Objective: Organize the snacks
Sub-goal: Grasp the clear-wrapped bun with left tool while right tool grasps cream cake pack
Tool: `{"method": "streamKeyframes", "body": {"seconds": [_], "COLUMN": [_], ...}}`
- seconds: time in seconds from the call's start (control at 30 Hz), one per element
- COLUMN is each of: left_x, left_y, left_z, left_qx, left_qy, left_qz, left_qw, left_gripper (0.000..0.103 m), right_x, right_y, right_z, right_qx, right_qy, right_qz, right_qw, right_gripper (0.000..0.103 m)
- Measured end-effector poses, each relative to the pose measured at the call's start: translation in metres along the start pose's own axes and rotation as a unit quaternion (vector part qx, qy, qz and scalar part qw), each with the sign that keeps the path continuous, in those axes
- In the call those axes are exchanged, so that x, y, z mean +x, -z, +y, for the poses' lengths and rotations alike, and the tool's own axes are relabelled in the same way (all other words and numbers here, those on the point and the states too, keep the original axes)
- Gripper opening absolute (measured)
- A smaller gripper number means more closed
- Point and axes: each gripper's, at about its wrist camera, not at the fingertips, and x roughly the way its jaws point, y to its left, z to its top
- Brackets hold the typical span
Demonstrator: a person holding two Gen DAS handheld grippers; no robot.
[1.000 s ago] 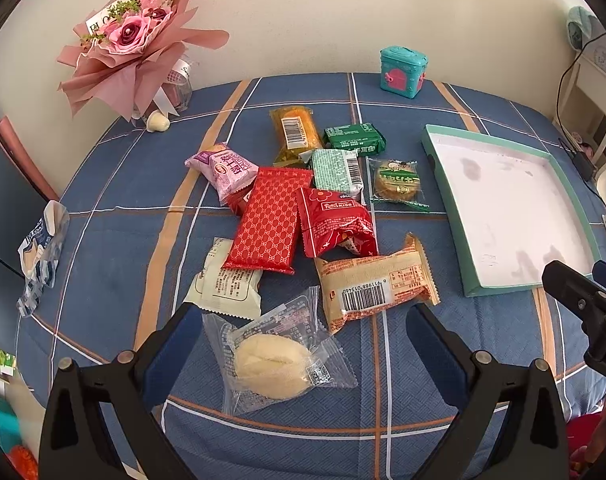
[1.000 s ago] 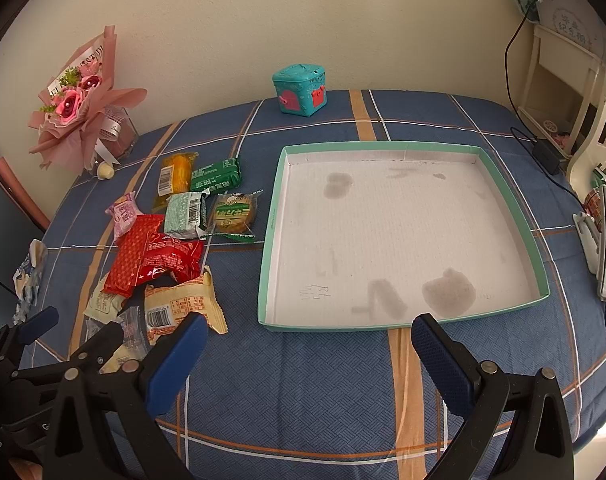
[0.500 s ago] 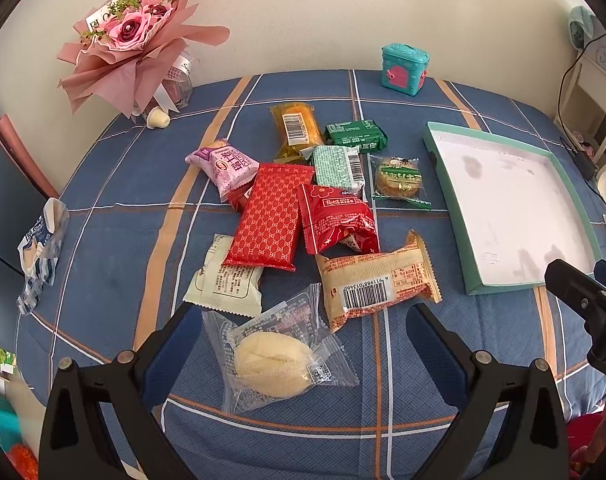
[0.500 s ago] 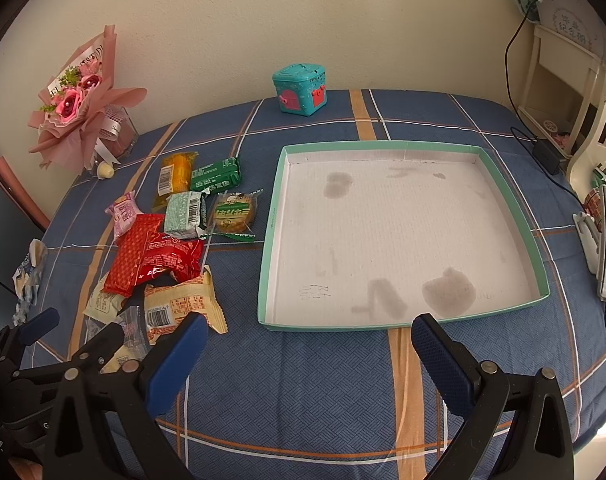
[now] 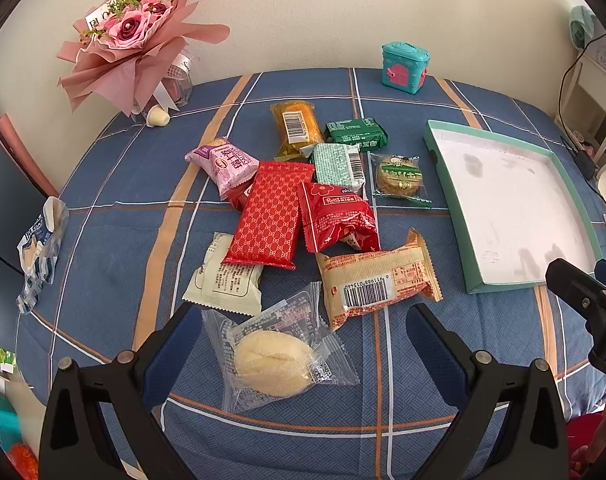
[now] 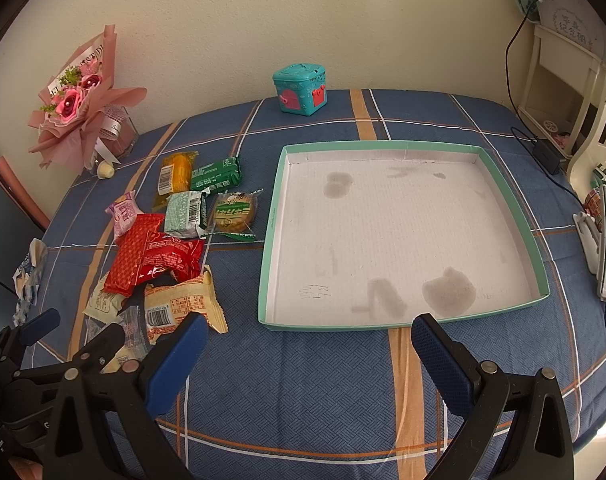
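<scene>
Several wrapped snacks lie in a loose pile on the blue plaid cloth. A clear pack with a pale bun [image 5: 277, 354] is nearest, between the open fingers of my left gripper [image 5: 303, 334]. Beyond it are a tan barcode pack [image 5: 377, 278], a red patterned pack [image 5: 271, 216], a red pack [image 5: 335, 216], a cream sachet [image 5: 225, 276], a purple pack [image 5: 223, 162], a cookie [image 5: 399, 174] and green packs [image 5: 357, 132]. The teal-rimmed tray [image 6: 271, 216] stands bare on the right. My right gripper [image 6: 307, 350] is open over the cloth just before the tray's near rim.
A pink flower bouquet [image 5: 131, 36] stands at the back left by the wall, and a small teal toy box [image 6: 301, 88] at the back middle. A crumpled wrapper [image 5: 39, 240] hangs at the left table edge. A white shelf and cables [image 6: 555, 92] crowd the right side.
The left gripper has crept slightly forward toward the clear bun pack, with the pile a little lower in view. The right gripper has not moved.
</scene>
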Motion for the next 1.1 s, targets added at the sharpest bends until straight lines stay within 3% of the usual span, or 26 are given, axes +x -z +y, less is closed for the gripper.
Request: {"method": "streamKeyframes", "body": {"seconds": [0.83,1.1], "left_x": [0.005,0.01], "left_y": [0.001,0.004], "left_z": [0.009,0.031], "left_qx": [-0.025,-0.077], "left_qy": [0.011,0.02], "left_qz": [0.019,0.035], "left_qw": [0.9995,0.9962], "left_gripper": [0.102,0.102], "right_x": [0.001,0.013], "right_y": [0.002,-0.006], "right_z": [0.003,0.015], "right_qx": [-0.002,-0.009], "right_qy": [-0.002,-0.036], "right_qz": [0.001,0.021], "right_qw": [1.0,0.999], "right_gripper": [0.103,0.103]}}
